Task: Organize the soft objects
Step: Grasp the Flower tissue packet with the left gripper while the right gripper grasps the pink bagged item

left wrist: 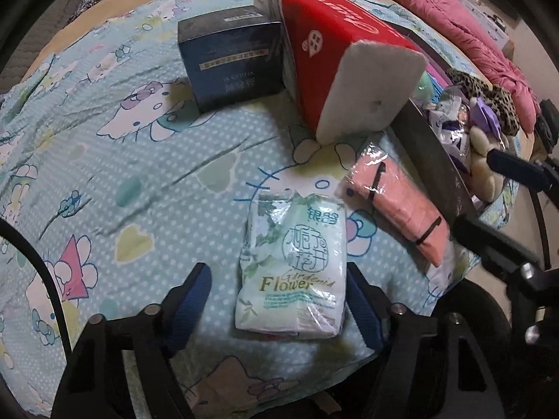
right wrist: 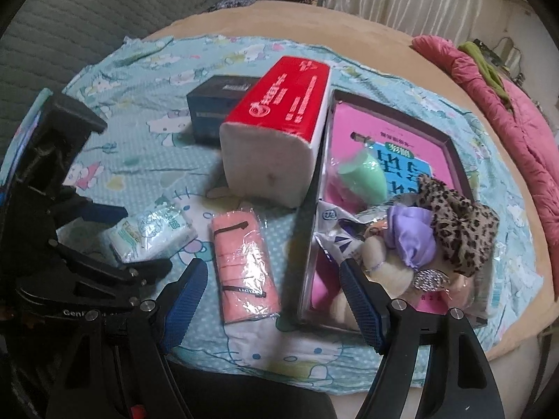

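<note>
While the left gripper (left wrist: 277,300) straddles the tissue pack (left wrist: 293,265) beside the tray (right wrist: 311,244), fingers unclenched for grasping, the right gripper (right wrist: 274,300) hovers released.

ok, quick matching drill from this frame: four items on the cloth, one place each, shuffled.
1 tissue pack
2 pink pack
3 red tissue block
4 leopard fabric

a in the tray
b between the left jaws
c leaning on the tray wall, by the dark blue box
d flat beside the tray, ahead of the right jaws

Pairs: 1-b, 2-d, 3-c, 4-a
</note>
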`<state>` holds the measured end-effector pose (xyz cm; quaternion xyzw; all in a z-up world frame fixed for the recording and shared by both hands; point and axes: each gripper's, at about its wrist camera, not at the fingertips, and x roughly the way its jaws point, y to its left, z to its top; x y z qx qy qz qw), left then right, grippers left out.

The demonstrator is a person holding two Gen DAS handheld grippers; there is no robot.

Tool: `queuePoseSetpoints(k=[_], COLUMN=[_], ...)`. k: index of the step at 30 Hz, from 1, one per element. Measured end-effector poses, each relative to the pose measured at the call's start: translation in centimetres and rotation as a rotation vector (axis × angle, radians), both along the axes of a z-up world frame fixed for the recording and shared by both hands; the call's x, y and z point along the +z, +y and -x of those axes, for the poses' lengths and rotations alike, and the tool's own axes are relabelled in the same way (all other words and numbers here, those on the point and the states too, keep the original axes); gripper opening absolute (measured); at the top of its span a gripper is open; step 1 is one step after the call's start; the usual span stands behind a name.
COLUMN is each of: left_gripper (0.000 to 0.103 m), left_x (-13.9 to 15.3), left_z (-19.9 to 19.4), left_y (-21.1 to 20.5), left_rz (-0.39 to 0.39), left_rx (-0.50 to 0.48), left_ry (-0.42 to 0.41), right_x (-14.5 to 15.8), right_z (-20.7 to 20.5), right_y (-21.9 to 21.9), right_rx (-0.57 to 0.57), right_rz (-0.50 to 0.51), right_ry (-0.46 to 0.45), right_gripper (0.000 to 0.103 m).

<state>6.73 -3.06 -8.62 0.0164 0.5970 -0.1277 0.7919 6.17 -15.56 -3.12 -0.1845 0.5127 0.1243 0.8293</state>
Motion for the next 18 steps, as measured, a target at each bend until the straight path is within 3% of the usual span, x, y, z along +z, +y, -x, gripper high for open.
queuePoseSetpoints(k=[2,5,10,18], left_gripper=[0.069,0.054,0.051,0.050], left_x=[0.0,0.0,0.2,1.3], left_z=[-0.2,-0.4,-0.8,-0.5], left_y=[0.3,0.8,2.4,4.6], left_rz=[0.022,0.044,0.107,0.129], left_rx=[0.007,0.014,0.040,0.075], left_ry=[-0.001,-0.007,-0.003,-0.031], right_x=[-0.5,-1.0,-2.1,-4.8], right_z=[-0.3,-0.7,-1.3,-2.3], right_y=[0.3,0.7,2.0,4.3], right_rx=[0.008,0.018,0.051,0.101], right_rz=[0.013,0.022,0.031,0.084], right_ry=[0.004,0.009,0.033,0.081], right_gripper=[0.079,0.079,0.079,0.079])
